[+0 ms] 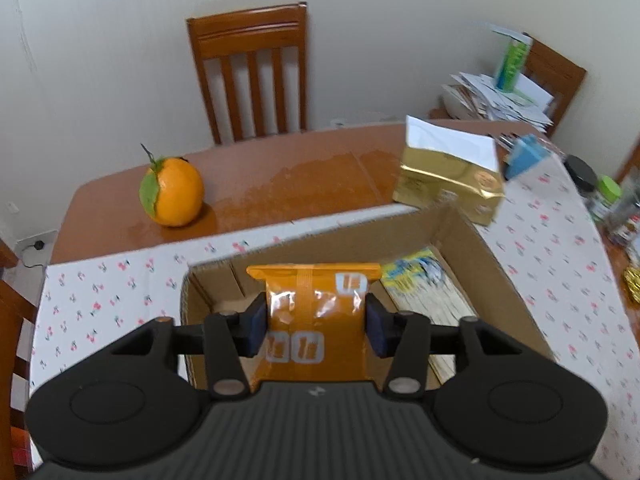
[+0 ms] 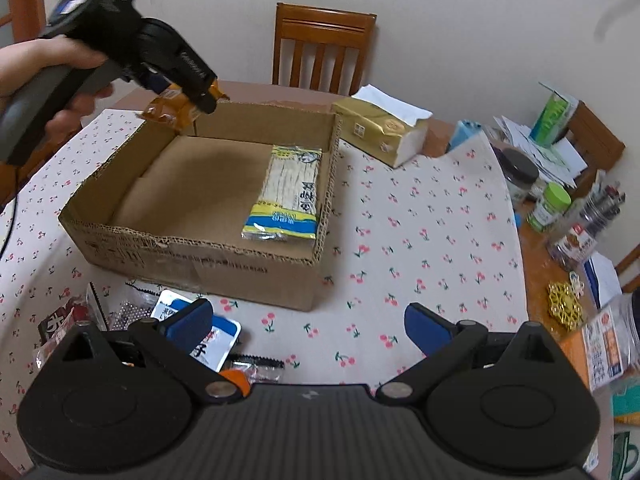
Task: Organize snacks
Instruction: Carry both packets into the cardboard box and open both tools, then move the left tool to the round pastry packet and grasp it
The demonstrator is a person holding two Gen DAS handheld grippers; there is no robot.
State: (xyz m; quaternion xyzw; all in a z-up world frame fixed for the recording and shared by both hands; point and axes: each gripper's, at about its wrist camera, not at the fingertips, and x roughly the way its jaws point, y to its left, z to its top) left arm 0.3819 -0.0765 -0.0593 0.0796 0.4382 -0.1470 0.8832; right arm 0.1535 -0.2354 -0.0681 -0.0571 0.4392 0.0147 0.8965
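Currently left gripper (image 1: 316, 322) clamped across a light, crinkly orange foil snack pouch (image 1: 316, 312) mid-body, above the open cardboard box (image 2: 192, 248) far-left corner; slippery film, pinch flat. Right gripper (image 2: 308, 326) jaws apart, empty.

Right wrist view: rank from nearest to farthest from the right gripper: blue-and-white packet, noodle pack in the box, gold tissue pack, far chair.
1. blue-and-white packet, on the cloth by the right gripper's left finger.
2. noodle pack, inside the cardboard box, right side.
3. gold tissue pack, behind the box's right corner.
4. chair, against the wall.
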